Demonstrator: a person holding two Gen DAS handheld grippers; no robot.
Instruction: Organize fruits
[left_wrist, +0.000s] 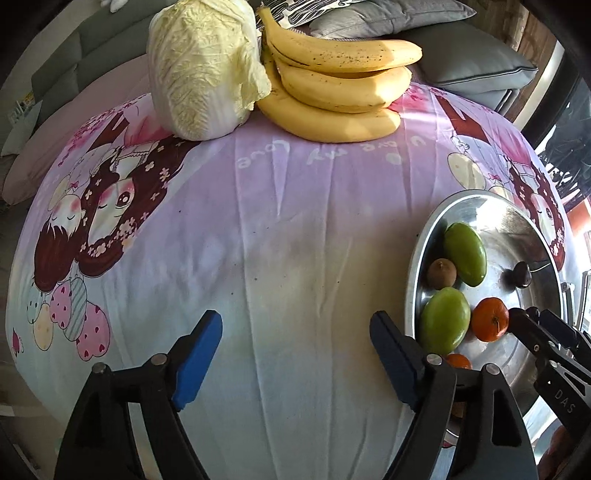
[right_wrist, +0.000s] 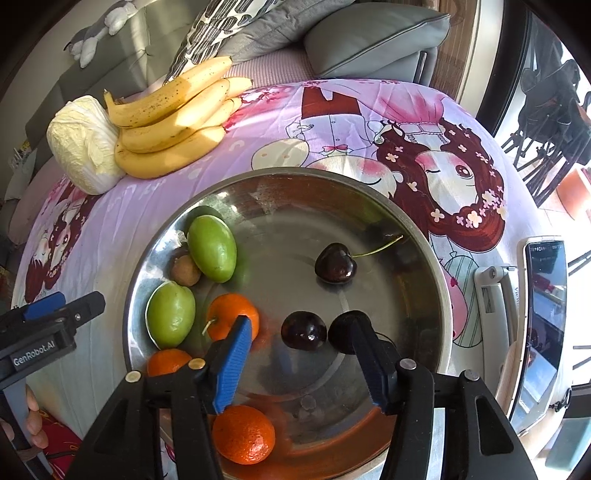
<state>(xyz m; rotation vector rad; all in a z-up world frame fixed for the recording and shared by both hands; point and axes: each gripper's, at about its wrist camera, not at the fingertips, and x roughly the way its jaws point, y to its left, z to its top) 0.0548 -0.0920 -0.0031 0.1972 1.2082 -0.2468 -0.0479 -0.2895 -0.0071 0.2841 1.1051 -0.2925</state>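
- Cartoon-print cloth (left_wrist: 288, 221) is spread over the table.
- Right gripper (right_wrist: 301, 332) is seen spread apart over metal pan (right_wrist: 424, 243); dark cherry (right_wrist: 304, 330) lies loose between pads.
- Left gripper (left_wrist: 295, 332) is parted, empty, over cloth.
- Bananas (left_wrist: 340, 85) and cabbage (left_wrist: 203, 70) are placed far back.

Bright sunlight comes in from the right side, past the right gripper (right_wrist: 301, 354). It makes the shiny round metal bowl (right_wrist: 369, 206) glare ahead of that gripper. A sunny patch falls across the yellow bunch of bananas (left_wrist: 340, 85), far ahead of the left gripper (left_wrist: 295, 354), with shade beside it. Both pictures are sharp in the middle. The edges bend round and go dark at the corners.
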